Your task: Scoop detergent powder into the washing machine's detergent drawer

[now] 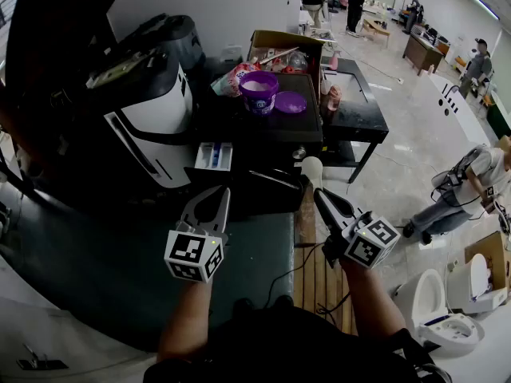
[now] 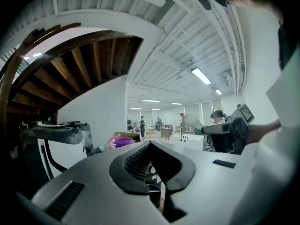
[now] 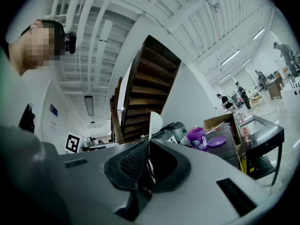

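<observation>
The white and black washing machine (image 1: 152,114) stands at the left, its detergent drawer (image 1: 213,156) pulled open. Behind it, on a dark stand, an open purple tub of powder (image 1: 259,91) sits beside its purple lid (image 1: 291,102). My right gripper (image 1: 318,192) is shut on a white scoop (image 1: 311,169), held upright just right of the drawer. In the right gripper view the scoop (image 3: 154,123) rises from my right gripper (image 3: 149,143), with the tub (image 3: 197,138) beyond. My left gripper (image 1: 219,193) hangs shut and empty in front of the drawer; the left gripper view shows my left gripper (image 2: 151,146) with its jaws together.
A cardboard box (image 1: 284,45) of items stands behind the tub, a black table (image 1: 355,110) to its right. White toilets (image 1: 437,313) sit on the floor at the lower right. A person crouches at the right (image 1: 463,186); others stand far back. A cable (image 1: 291,270) crosses the wooden slats.
</observation>
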The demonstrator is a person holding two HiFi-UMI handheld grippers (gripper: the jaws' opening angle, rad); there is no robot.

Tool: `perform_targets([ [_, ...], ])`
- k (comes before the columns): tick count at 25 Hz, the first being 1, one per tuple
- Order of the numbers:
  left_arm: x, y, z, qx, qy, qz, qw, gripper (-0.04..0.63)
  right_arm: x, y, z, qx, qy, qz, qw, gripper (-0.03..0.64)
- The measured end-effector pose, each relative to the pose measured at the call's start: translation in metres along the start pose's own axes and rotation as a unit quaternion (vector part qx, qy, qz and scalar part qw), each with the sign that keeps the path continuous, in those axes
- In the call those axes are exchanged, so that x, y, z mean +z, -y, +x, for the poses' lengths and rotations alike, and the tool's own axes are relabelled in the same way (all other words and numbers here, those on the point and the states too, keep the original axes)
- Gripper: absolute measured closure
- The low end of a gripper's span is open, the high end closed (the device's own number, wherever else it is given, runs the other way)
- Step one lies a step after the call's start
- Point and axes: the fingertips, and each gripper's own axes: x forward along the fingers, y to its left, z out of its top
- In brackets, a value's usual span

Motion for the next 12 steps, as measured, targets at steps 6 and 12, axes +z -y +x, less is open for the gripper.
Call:
perform_targets([
  [6,0.002,0.006,0.006,-0.011,-0.003,-0.017,0.9998,0.588,0.004,0.002,0.001,0.007,0.001,0.001,1.000,0.597],
  [12,-0.004,0.013,0.014,-0.006,-0.018,-0.009,0.9998,0.588,0.005,0.008,-0.003,0.013,0.001,0.001,1.000,0.597],
])
